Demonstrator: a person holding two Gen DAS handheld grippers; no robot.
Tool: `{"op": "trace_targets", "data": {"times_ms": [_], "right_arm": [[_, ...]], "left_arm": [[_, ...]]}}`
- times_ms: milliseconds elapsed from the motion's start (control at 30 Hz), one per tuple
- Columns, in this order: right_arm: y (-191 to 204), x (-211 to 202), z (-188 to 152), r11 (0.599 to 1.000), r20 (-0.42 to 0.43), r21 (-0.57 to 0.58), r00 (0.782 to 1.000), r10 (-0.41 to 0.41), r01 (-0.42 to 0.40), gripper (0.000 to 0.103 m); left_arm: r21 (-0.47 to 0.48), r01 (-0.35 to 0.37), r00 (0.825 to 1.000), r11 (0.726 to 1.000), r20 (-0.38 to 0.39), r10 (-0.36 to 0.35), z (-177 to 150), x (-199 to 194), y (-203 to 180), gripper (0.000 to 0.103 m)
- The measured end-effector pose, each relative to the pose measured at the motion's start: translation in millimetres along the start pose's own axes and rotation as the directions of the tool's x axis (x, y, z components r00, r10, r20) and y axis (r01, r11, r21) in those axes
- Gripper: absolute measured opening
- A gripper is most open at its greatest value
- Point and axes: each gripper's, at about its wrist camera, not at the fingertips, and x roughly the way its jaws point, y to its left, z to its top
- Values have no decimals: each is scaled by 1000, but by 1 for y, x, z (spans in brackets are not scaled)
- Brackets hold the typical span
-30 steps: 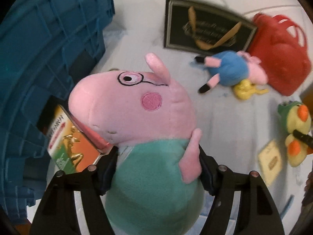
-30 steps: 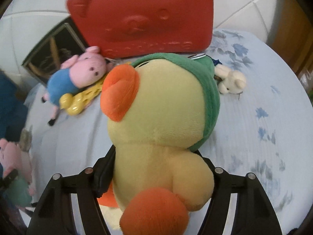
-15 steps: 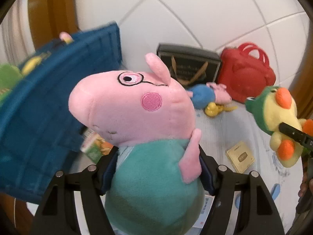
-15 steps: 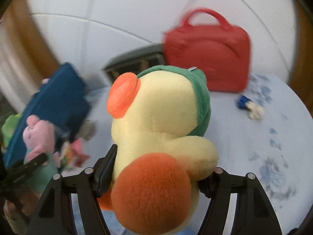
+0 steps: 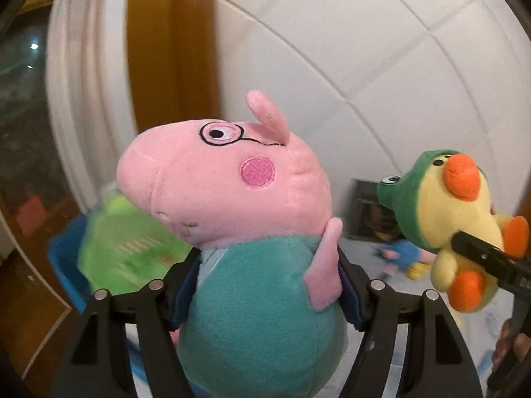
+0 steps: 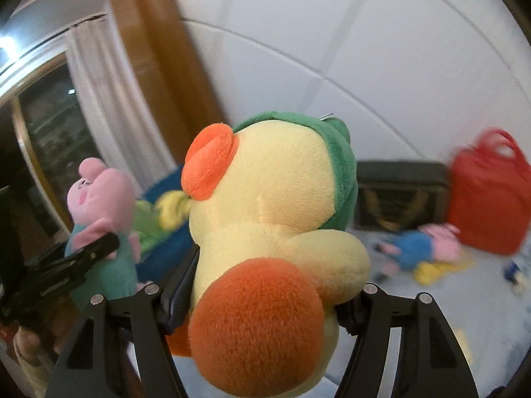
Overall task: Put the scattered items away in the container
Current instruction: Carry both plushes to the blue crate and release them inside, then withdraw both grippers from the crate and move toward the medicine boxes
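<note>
My left gripper is shut on a pink pig plush in a teal shirt, held high in the air; the same pig plush shows at the left of the right wrist view. My right gripper is shut on a yellow duck plush with a green hood and orange feet, also lifted; that duck hangs at the right of the left wrist view. The blue crate, blurred, lies low on the left with green and yellow items inside. A small pig plush in blue lies on the bed.
A red bag and a dark framed box stand against the white padded wall. A yellow toy lies by the small pig. A curtain and wooden post rise behind the crate. A hand shows bottom left.
Both grippers have risen well above the bed with their plush toys and swung toward the blue crate on the left. The bed and its scattered items have dropped low in both views.
</note>
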Motion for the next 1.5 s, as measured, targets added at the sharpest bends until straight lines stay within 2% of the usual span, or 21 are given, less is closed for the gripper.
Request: {"op": "trace_targets", "data": {"times_ms": [100,167,300,467,567,600,633,667,700,800,867,933,1167,1267,1500], "right_arm": [[55,44,15,998,-1,-30,998,57,-57,69],[92,78,23,995,-8,-44,996,93,-93,69],[162,140,28,987,-49,-65,989,142,-145,69],[220,210,18,986,-146,-117,984,104,-122,70],[233,229,8,987,-184,-129,980,74,-99,72],[235,236,5,987,-194,-131,979,66,-92,77],[236,239,3,987,-196,-136,979,60,-87,88],[236,236,1,986,-189,-145,981,49,-78,95],[237,234,0,986,-182,-154,983,40,-68,103],[240,219,-3,983,-157,-176,987,16,-44,103],[239,214,1,983,-159,-181,987,2,-31,103],[238,204,1,982,-152,-187,988,-21,-8,103],[224,175,-3,985,-131,-173,991,-34,11,103],[212,153,-7,985,-119,-169,992,-38,18,103],[163,89,-31,983,-99,-163,990,-101,84,103]], "left_arm": [[-5,-86,996,996,5,86,19,14,70,70],[-19,-138,990,990,-24,137,24,33,117,70],[-49,-158,983,986,-101,152,20,69,184,71],[-86,-130,981,988,-154,116,8,99,225,80],[-90,-130,979,987,-172,113,7,107,238,84],[-90,-130,978,987,-178,113,7,109,242,86],[-85,-129,976,988,-185,111,6,109,245,88],[-80,-127,975,989,-191,110,5,109,247,88],[-76,-126,975,989,-196,109,5,109,249,88],[-80,-119,976,990,-190,102,5,108,248,88],[-82,-121,976,989,-190,104,3,103,243,93],[-80,-127,977,989,-185,111,0,103,235,102],[-88,-154,980,984,-138,141,-10,66,208,102],[-78,-149,984,986,-114,139,-13,46,189,102],[-44,-98,992,994,-84,94,-29,9,103,102]]}}
